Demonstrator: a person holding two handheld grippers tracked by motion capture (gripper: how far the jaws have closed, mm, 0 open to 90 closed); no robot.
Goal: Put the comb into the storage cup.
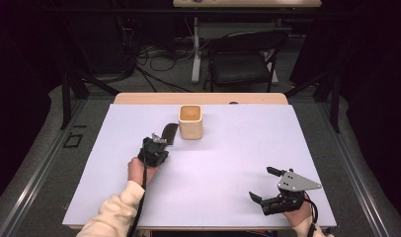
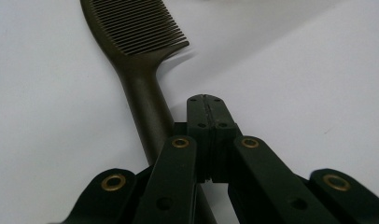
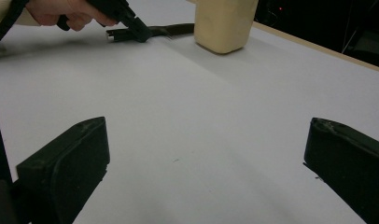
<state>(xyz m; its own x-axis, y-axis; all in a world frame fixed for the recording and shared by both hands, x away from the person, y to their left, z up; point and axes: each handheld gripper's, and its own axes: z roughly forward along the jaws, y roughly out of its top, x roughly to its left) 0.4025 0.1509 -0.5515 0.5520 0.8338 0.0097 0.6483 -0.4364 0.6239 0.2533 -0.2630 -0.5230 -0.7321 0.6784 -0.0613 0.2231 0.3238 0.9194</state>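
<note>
Partly, the dark comb (image 2: 140, 70) is hidden: its handle end is cut off beneath the left gripper (image 2: 206, 109), whose jaws are pressed together beside the handle, gripping nothing. The comb lies just beside the tan cup (image 1: 190, 121). Well away from the cup, the right gripper (image 1: 265, 184) is held wide open and empty.

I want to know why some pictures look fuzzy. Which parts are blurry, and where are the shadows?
In the left gripper view the comb looks sharp, and its teeth cast a soft shadow on the white sheet. In the right gripper view the close black jaws are blurred and the cup leaves a faint shadow. In the high view the table is bright, the room behind dark.
</note>
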